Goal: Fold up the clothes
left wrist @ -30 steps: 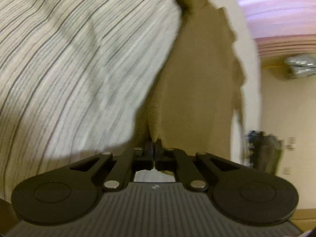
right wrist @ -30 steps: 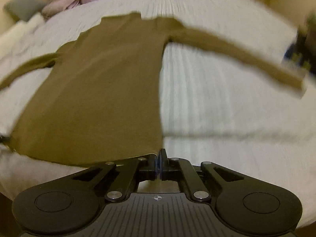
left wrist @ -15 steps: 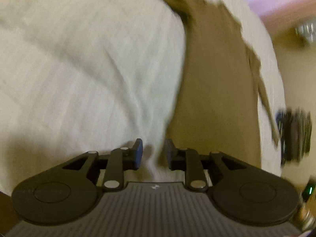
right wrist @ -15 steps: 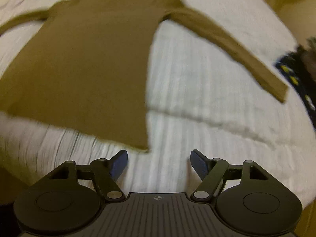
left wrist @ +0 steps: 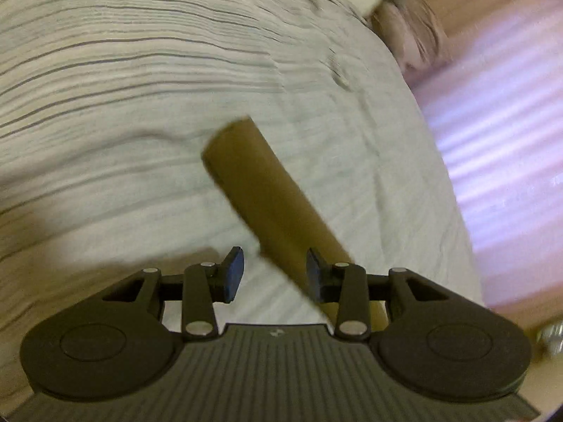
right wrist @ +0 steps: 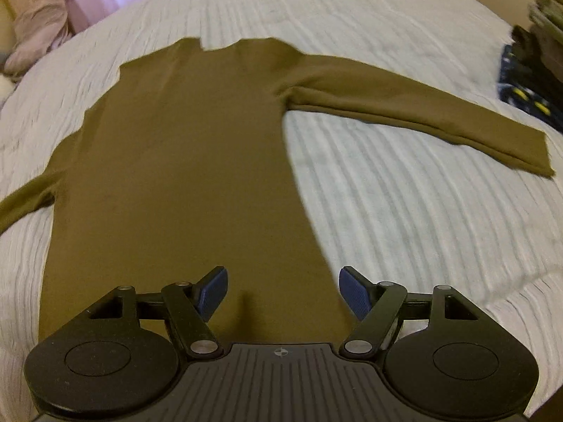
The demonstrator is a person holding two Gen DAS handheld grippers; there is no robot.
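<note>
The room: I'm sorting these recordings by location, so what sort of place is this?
Most likely a bedroom: an olive sweater lies spread on a bed's white ribbed bedspread, with light curtains behind and a pile of clothes beside it.

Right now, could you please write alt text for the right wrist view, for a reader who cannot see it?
An olive-brown long-sleeved knit top lies spread flat on a white ribbed bedspread, one sleeve stretched out to the right. The open right gripper hovers over its hem, holding nothing. A dark pile of clothes sits at the far right edge.
</note>
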